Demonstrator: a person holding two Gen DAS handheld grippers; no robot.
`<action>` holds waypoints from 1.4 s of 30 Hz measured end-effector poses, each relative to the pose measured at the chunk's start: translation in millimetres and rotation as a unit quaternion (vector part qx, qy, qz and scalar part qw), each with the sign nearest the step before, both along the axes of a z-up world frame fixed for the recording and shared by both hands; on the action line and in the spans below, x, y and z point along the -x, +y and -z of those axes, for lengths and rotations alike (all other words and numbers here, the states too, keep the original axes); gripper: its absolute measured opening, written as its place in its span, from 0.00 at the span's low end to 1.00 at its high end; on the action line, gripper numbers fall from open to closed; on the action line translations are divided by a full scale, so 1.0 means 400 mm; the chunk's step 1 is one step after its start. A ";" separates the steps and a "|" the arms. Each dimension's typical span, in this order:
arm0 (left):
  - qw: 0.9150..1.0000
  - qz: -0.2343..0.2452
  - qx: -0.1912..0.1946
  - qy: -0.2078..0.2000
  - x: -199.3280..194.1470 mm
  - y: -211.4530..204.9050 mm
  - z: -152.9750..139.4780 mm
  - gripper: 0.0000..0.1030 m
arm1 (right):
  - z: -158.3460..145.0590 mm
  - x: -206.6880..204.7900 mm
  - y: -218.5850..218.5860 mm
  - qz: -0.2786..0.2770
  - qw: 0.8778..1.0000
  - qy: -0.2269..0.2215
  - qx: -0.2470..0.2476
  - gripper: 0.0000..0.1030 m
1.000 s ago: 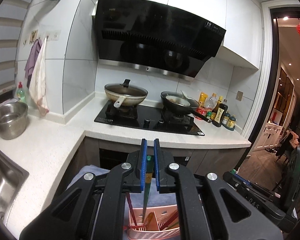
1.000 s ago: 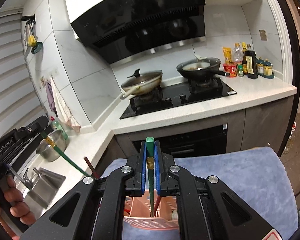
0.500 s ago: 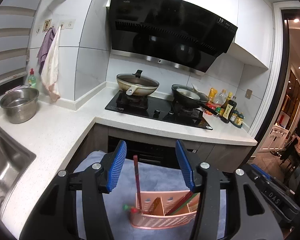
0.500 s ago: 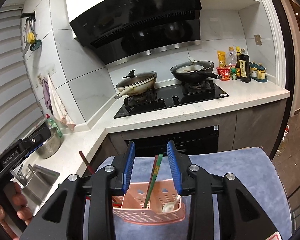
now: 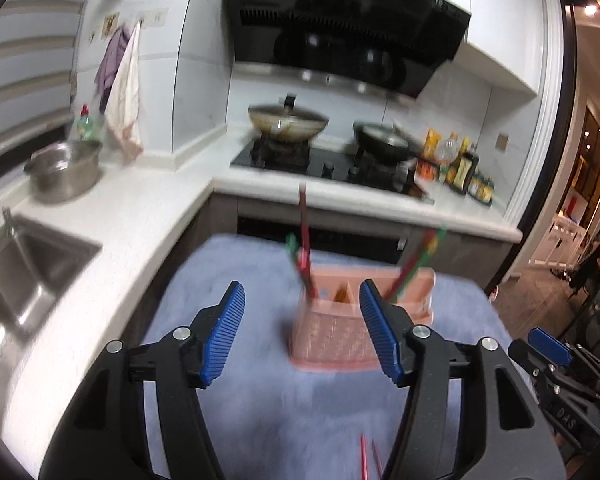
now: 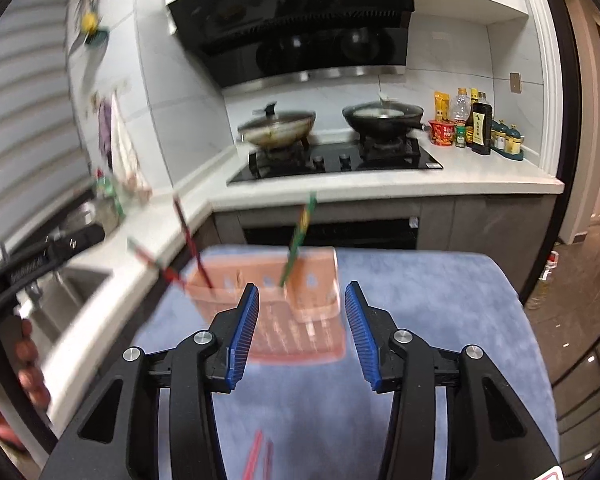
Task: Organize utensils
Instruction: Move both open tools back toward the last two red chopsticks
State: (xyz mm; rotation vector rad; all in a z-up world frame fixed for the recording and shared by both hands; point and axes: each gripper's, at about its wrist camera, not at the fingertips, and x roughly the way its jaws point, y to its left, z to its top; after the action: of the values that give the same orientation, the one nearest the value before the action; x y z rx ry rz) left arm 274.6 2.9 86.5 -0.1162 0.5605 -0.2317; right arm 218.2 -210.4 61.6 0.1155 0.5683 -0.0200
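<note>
1. The left gripper (image 5: 302, 330) had its two blue jaws wide apart. It held nothing.
2. The right gripper (image 6: 302, 330) had its jaws wide apart too, and it held nothing.
3. A pink basket (image 5: 332, 344) stood on a blue cloth (image 5: 260, 420), just in front of both grippers.
4. Some chopsticks already stood in the basket. A dark red one (image 5: 304, 236) leaned at the left side, and a red and green pair (image 5: 420, 256) leaned at the right side.
5. From the right wrist view, a green chopstick (image 6: 298, 240) stuck up from the basket as well.
6. Two red chopsticks (image 6: 258, 456) lay flat on the cloth, near the bottom, between the arms of the gripper.
7. So most of the job looked done. I think those two red sticks were left to pick up and put in the basket.
8. The picture was blurry, so I could not tell which part of the basket each stick was in.
</note>
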 end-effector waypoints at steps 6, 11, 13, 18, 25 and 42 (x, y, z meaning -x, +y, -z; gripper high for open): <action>0.999 0.005 -0.019 0.050 0.112 0.000 0.131 0.55 | 0.109 0.129 0.038 -0.013 0.998 0.051 0.020 0.43; 0.995 0.020 -0.043 0.088 0.199 -0.012 0.228 0.55 | 0.205 0.225 0.057 -0.013 0.995 0.094 0.003 0.43; 0.993 0.024 -0.048 0.101 0.231 -0.014 0.259 0.55 | 0.256 0.261 0.063 -0.018 0.993 0.118 -0.014 0.43; 0.991 0.018 -0.053 0.124 0.307 -0.012 0.330 0.55 | 0.357 0.343 0.099 -0.029 0.986 0.162 -0.006 0.43; 0.983 0.016 -0.058 0.171 0.380 0.002 0.417 0.55 | 0.431 0.411 0.161 -0.062 0.977 0.203 -0.013 0.43; 0.980 0.033 -0.053 0.192 0.428 -0.002 0.449 0.57 | 0.453 0.424 0.187 -0.065 0.976 0.206 0.003 0.21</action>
State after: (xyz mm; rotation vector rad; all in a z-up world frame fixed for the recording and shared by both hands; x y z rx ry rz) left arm 103.4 2.1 -93.0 -0.0389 0.9599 -0.2445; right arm 48.6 -135.4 -119.7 0.0667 0.9892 0.0840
